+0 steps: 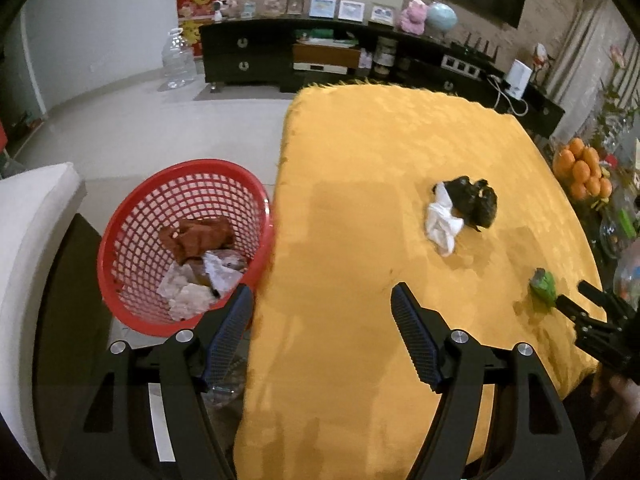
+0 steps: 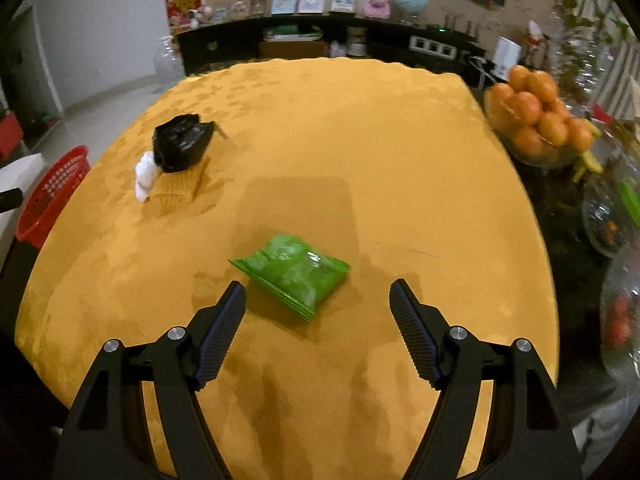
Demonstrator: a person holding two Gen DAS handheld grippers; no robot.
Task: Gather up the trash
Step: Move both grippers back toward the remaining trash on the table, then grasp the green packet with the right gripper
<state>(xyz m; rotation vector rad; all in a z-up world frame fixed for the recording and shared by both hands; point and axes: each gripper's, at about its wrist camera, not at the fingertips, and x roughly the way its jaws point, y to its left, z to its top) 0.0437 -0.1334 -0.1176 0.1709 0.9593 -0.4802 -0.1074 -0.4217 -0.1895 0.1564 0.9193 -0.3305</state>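
The red basket left of the desk already holds crumpled wrappers; a green packet, black bag and white tissue remain. Both the left gripper and right gripper gape, empty.

Yellow table, green packet, black bag

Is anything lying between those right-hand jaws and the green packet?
Nothing: the right wrist view shows only bare yellow cloth between the right gripper and the green packet.
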